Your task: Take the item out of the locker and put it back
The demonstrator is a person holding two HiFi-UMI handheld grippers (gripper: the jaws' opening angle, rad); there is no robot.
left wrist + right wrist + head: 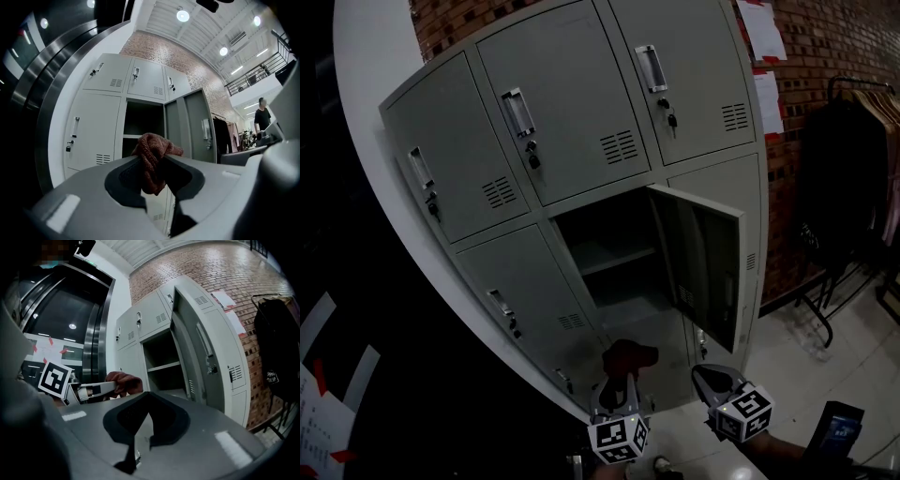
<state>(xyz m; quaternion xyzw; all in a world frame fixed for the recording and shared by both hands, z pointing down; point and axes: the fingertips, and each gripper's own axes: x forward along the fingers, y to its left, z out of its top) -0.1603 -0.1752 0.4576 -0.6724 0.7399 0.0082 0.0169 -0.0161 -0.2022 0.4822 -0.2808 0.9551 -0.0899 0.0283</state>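
Observation:
A dark red knitted cloth [630, 355] hangs bunched between the jaws of my left gripper [622, 373], which is shut on it in front of the grey locker bank. In the left gripper view the cloth [151, 161] sits pinched at the jaw tips, level with the open compartment [140, 126]. That compartment [607, 267] has one shelf and looks empty; its door [710, 264] stands swung out to the right. My right gripper [710, 377] is beside the left one, shut with nothing in it [149, 393]. The right gripper view also shows the cloth [125, 380].
Shut locker doors [567, 103] with handles and keys surround the open one. A white curved wall [361, 141] runs along the left. A rack of dark clothes [848, 178] stands at the right by the brick wall [825, 47]. A person [262, 115] stands far off.

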